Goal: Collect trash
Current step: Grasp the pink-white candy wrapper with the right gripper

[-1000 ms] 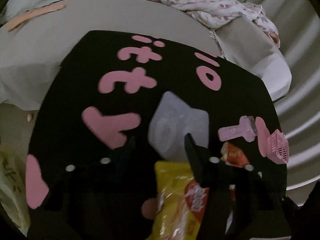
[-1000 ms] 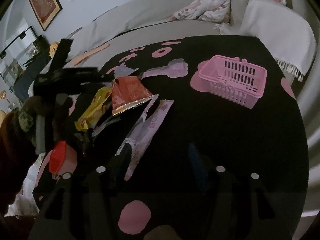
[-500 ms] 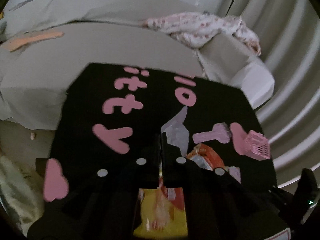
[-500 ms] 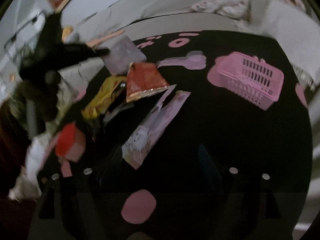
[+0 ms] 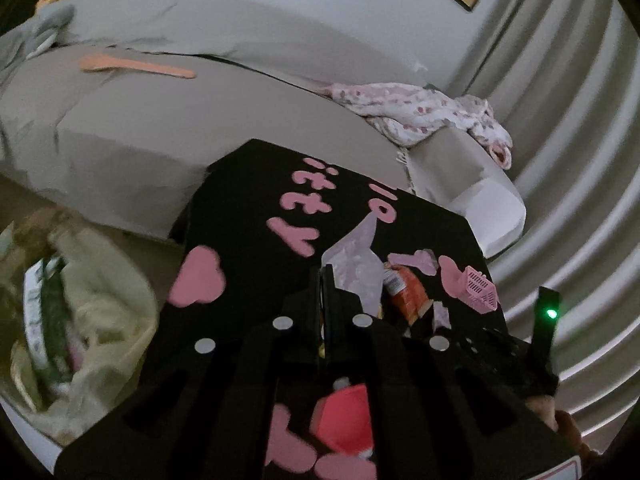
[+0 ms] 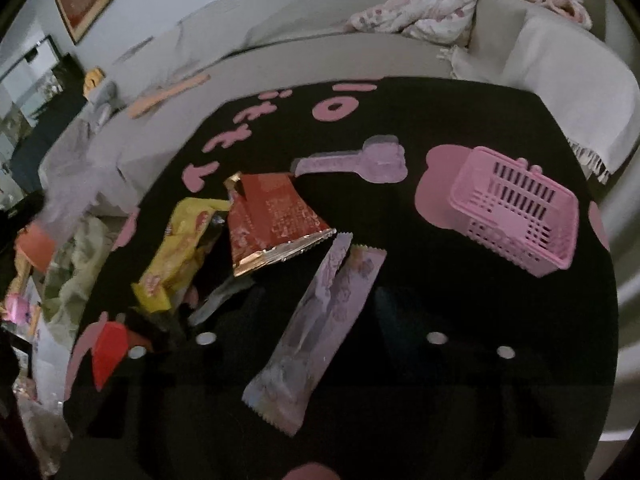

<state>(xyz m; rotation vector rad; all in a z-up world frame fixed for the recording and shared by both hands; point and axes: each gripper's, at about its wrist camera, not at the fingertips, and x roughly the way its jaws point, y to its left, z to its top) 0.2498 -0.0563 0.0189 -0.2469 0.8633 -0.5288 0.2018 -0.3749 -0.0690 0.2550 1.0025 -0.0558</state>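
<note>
Between closing right hand-held gripper (image 6: 320, 312) fingers, lilac wrapper (image 6: 316, 336), not yet clamped

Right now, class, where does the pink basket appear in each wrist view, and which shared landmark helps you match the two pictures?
Left wrist view: the pink basket sits small at right of centre, near the black table's right edge.
Right wrist view: the pink basket is large, upper right, lying tilted on the table.
Shared landmark: the lilac scoop-shaped piece lies just left of the basket in both.
</note>
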